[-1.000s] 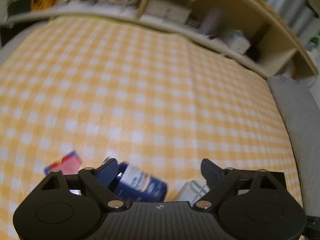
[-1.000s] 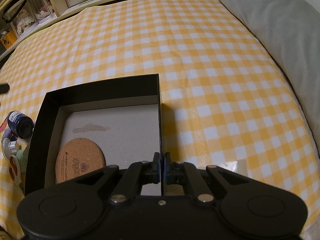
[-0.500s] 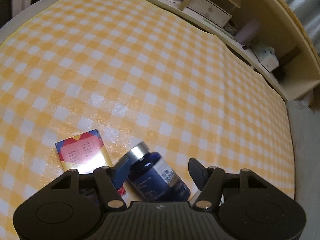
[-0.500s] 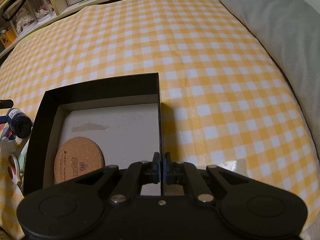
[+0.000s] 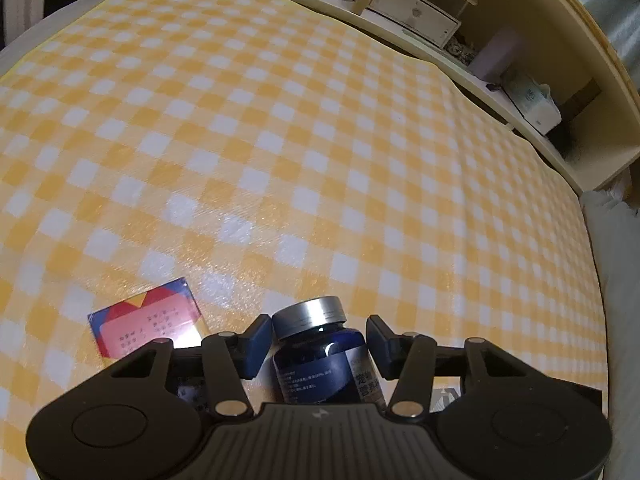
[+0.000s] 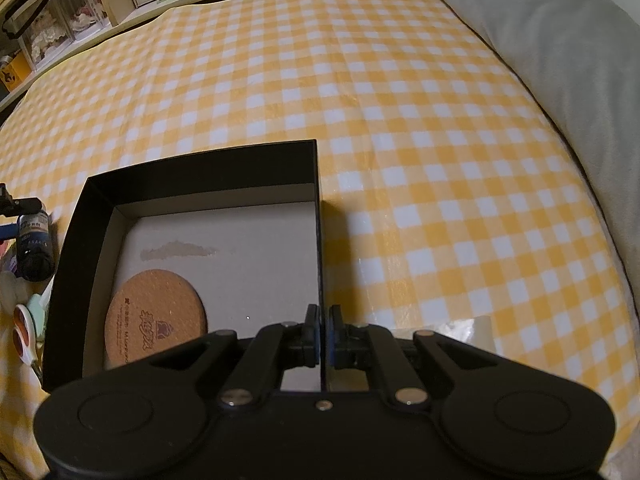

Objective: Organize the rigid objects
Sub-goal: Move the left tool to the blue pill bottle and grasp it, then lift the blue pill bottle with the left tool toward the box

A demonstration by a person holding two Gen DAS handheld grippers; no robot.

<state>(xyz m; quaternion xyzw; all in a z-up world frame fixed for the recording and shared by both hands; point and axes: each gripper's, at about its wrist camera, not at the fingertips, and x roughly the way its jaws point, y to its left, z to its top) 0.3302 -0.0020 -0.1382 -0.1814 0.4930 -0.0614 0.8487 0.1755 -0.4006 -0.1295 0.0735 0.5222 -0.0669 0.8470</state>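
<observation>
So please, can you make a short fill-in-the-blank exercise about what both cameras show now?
1. The blue bottle between the closing left gripper has a ____ cap.
2. The right gripper is shut on the wall of the black ____.
3. Inside the box lies a round cork ____.
4. The tablecloth is white and ____.

Missing words: silver; box; coaster; yellow
</observation>
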